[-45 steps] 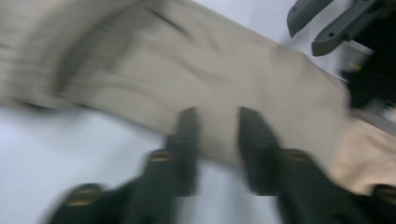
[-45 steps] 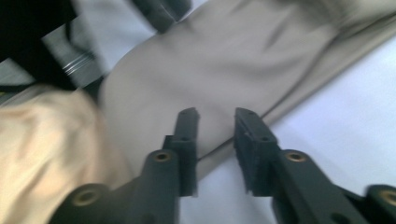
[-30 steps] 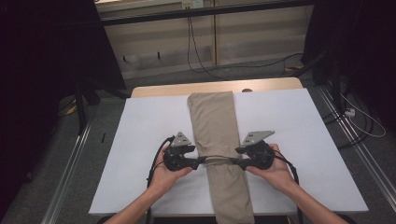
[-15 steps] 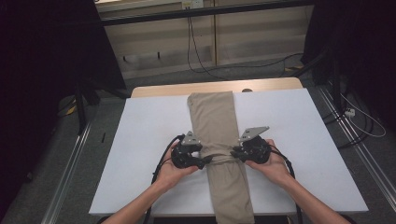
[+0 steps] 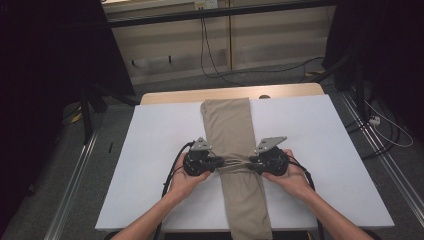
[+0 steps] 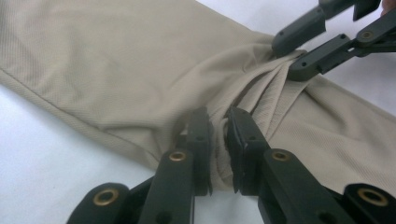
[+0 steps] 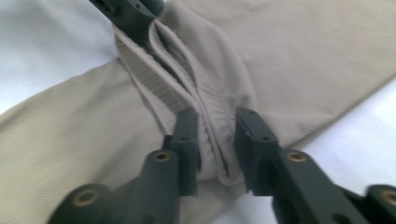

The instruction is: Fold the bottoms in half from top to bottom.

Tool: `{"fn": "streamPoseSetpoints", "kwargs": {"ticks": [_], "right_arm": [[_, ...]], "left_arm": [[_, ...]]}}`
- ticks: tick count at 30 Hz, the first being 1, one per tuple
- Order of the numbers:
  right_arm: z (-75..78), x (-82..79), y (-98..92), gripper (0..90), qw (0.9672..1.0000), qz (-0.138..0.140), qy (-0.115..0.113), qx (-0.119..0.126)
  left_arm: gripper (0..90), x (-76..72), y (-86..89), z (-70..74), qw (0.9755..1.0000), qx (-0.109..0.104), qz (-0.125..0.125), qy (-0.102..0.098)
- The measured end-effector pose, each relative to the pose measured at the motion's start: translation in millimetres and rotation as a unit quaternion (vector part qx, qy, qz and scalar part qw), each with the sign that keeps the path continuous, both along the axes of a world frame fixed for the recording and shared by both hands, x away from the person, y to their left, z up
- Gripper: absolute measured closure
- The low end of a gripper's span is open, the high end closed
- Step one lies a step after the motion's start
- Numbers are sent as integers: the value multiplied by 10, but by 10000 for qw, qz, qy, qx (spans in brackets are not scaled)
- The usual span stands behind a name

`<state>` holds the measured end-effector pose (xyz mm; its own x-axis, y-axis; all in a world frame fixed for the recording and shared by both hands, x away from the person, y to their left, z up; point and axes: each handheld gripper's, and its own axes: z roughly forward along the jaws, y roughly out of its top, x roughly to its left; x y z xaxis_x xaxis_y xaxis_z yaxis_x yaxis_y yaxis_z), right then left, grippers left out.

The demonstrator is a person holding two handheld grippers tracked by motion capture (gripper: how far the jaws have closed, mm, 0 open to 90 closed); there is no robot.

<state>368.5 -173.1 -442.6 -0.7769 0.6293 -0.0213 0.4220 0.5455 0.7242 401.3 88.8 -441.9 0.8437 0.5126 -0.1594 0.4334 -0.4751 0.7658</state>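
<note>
Left gripper (image 6: pixel 218 135): jaws just closing, pinching a bunched edge of the tan cloth (image 5: pixel 231 131). Right gripper (image 7: pixel 215 135): jaws also closing in, squeezing a fold on the other edge. Both facing each other across the long folded cloth, near its middle. Under it, a white table (image 5: pixel 320 140). Beyond, a wooden board (image 5: pixel 170 96) and dangling black cables (image 5: pixel 207 47). Nothing blocking.

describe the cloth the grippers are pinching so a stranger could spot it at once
On the white table top, a long tan folded cloth runs from far edge to near edge. The left gripper and right gripper pinch its sides midway, bunching it into a narrow waist.
</note>
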Motion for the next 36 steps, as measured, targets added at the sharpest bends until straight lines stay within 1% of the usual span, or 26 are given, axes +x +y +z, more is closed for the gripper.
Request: {"fn": "streamPoseSetpoints", "kwargs": {"ticks": [1, 3, 4, 5, 6, 7, 8, 9, 10, 11, 13, 15, 18, 21, 22, 24, 27, 28, 29, 30, 31, 32, 36], "right_arm": [[-2, 2, 6, 742, 10000, -8, -16, -13], [-5, -4, 24, 762, 10000, -3, -51, -66], [-9, -6, 33, 767, 9999, -15, -67, -94], [-16, -1, 34, 775, 9999, -35, -59, -78], [-18, 3, 28, 787, 10000, -39, -42, -52], [-19, 9, 18, 797, 10000, -45, -30, -22], [-21, 15, 8, 807, 10000, -42, -13, 12], [-23, 20, -1, 818, 10000, -63, 15, 61], [-24, 26, -10, 824, 9999, -61, 45, 96], [-22, 28, -13, 828, 9998, -81, 80, 134], [-14, 21, -15, 836, 9997, -63, 118, 194], [-8, 17, -28, 839, 9994, -52, 177, 284], [29, 2, -63, 840, 9987, -71, 229, 456], [87, -32, -114, 840, 9970, -91, 281, 719], [109, -54, -134, 840, 9961, -79, 296, 825], [136, -95, -159, 840, 9952, -50, 309, 922], [187, -189, -163, 840, 9953, 21, 286, 928], [202, -216, -163, 840, 9953, 41, 282, 929], [226, -260, -163, 840, 9951, 92, 270, 945], [244, -294, -166, 840, 9948, 121, 276, 974], [257, -322, -167, 840, 9943, 156, 308, 1006], [269, -355, -166, 840, 9944, 203, 327, 987], [293, -537, -178, 840, 9939, 309, 379, 987]], "left_arm": [[792, -1, 1, -2, 10000, 15, -9, -11], [753, -16, -7, -3, 9999, 80, -70, -51], [727, -29, -17, -8, 9999, 82, -84, -42], [677, -39, -25, -7, 9999, 108, -95, -47], [655, -52, -30, -7, 9998, 128, -91, -76], [675, -57, -29, -6, 9998, 122, -140, -82], [727, -53, -27, -13, 9996, 91, -224, -142], [748, -37, -18, -26, 9995, 98, -253, -184], [774, -22, 1, -31, 9995, 55, -262, -137], [798, -27, 3, -29, 9996, 60, -261, -121], [842, -72, -16, -12, 9991, 189, -290, -243], [868, -97, -27, 13, 9992, 186, -273, -244], [875, -120, -11, 59, 9996, -1, -227, -188], [875, -187, 6, 137, 9992, -153, -288, -214], [875, -211, 13, 156, 9991, -195, -305, -231], [874, -260, 27, 189, 9989, -265, -306, -238], [875, -318, 53, 228, 9987, -377, -314, -140], [875, -339, 74, 261, 9985, -455, -314, -34], [875, -363, 90, 289, 9983, -504, -306, -49], [875, -389, 103, 314, 9981, -522, -329, -86], [875, -419, 113, 335, 9980, -524, -352, -85], [875, -453, 118, 349, 9978, -542, -386, -54], [876, -620, 113, 366, 9973, -442, -585, -24]]}}
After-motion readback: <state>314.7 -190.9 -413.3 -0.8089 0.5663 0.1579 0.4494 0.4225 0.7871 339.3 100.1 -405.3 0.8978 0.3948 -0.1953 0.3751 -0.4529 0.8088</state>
